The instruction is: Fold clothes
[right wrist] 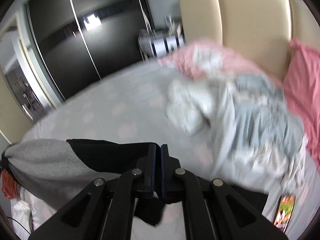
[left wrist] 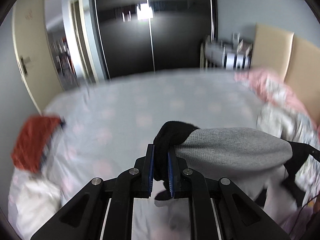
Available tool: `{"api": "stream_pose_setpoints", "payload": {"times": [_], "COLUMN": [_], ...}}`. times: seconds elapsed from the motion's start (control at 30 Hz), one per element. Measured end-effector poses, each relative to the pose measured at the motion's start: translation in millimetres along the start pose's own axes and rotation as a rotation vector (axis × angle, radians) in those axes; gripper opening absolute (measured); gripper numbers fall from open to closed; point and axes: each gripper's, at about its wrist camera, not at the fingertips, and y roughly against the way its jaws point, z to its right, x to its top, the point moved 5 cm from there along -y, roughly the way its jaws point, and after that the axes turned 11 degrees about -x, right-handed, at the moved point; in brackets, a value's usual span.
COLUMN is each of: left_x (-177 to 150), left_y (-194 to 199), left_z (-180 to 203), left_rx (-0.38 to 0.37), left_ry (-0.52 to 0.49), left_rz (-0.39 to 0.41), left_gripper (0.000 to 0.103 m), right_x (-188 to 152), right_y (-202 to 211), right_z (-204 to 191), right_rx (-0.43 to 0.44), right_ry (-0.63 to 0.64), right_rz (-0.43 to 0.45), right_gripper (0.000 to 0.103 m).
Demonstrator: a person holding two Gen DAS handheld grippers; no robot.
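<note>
Black linkage arms of the left gripper (left wrist: 161,165) fill the bottom of its view, the blue-padded jaws pinching the black knitted end of a grey-and-black knitted garment (left wrist: 230,150). From that pinch the cloth runs off to the right, grey in the middle, black again at the far end. In the right wrist view the right gripper (right wrist: 158,169) has its jaws pressed on the other black end (right wrist: 112,150), and the grey part stretches away leftward. So the garment hangs taut between the two grippers, its long axis running side to side, lifted above the pale grey bed sheet with faint pink spots (left wrist: 140,104).

The middle of the bed is open and flat out to its far edge, beyond which stands a dark glossy sliding wardrobe (left wrist: 152,26). To the left an orange-red cloth (left wrist: 34,142) lies near the bed's side edge, over white fabric. To the right a blurred heap of pale grey and pink laundry (right wrist: 240,108) is piled against a cream padded headboard (right wrist: 250,14), with a pink pillow (right wrist: 304,92) beside it. A phone with a lit screen (right wrist: 285,213) lies on the sheet near the right gripper.
</note>
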Motion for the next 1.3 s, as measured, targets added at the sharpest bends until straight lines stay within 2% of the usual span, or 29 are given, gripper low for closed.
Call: {"api": "stream_pose_setpoints", "payload": {"times": [0.17,0.33,0.47,0.63,0.7,0.77,0.87,0.9,0.97,1.07,1.13,1.2,1.27,1.3], "left_x": [-75.4,-116.5,-134.2,-148.2,-144.2,-137.5,-121.8,-115.8,-109.3,-102.2,-98.3,-99.2,-102.3,-103.2], "left_y": [-60.1,-87.9,-102.2,-109.5,-105.6,-98.9,-81.2,-74.7,-68.8,-65.4,-64.0,-64.0,-70.4,-71.9], "left_z": [-16.5,-29.8,-30.9,-30.9,-31.4,-31.2,-26.5,-24.3,-18.9,-12.3,-10.1,-0.8,11.8,16.4], "left_rx": [-0.01,-0.084,-0.1,-0.082,-0.078,-0.079,-0.112,-0.126,-0.145,-0.177,-0.203,-0.233,-0.247,-0.248], "left_ry": [0.023,0.13,0.158,0.16,0.162,0.162,0.155,0.15,0.138,0.129,0.137,0.148,0.138,0.131], "left_rz": [-0.236,-0.435,-0.549,-0.629,-0.603,-0.559,-0.444,-0.4,-0.349,-0.293,-0.258,-0.245,-0.257,-0.265], "left_gripper": [0.013,0.014,0.016,0.02,0.025,0.027,0.03,0.035,0.044,0.045,0.045,0.045,0.045,0.045], "right_x": [-60.2,-89.2,-91.5,-93.6,-94.4,-86.9,-74.9,-76.8,-85.8,-95.4,-97.2,-100.4,-106.4,-110.0], "right_y": [-63.9,-94.8,-88.3,-78.9,-75.1,-60.3,-36.0,-34.0,-35.9,-47.7,-56.5,-66.8,-80.9,-87.6], "right_z": [9.6,1.8,-1.5,-5.1,-6.5,-14.9,-27.8,-32.2,-42.0,-55.1,-63.7,-69.8,-74.6,-76.5], "right_rx": [-0.043,-0.057,0.003,0.08,0.11,0.19,0.312,0.318,0.299,0.269,0.279,0.29,0.278,0.272], "right_ry": [0.025,0.104,0.115,0.125,0.129,0.137,0.148,0.164,0.188,0.23,0.245,0.249,0.258,0.264], "right_rz": [-0.233,-0.426,-0.419,-0.404,-0.398,-0.321,-0.198,-0.188,-0.201,-0.237,-0.253,-0.281,-0.333,-0.36], "right_gripper": [0.004,0.005,0.007,0.011,0.016,0.021,0.028,0.028,0.028,0.028,0.028,0.029,0.04,0.04]}}
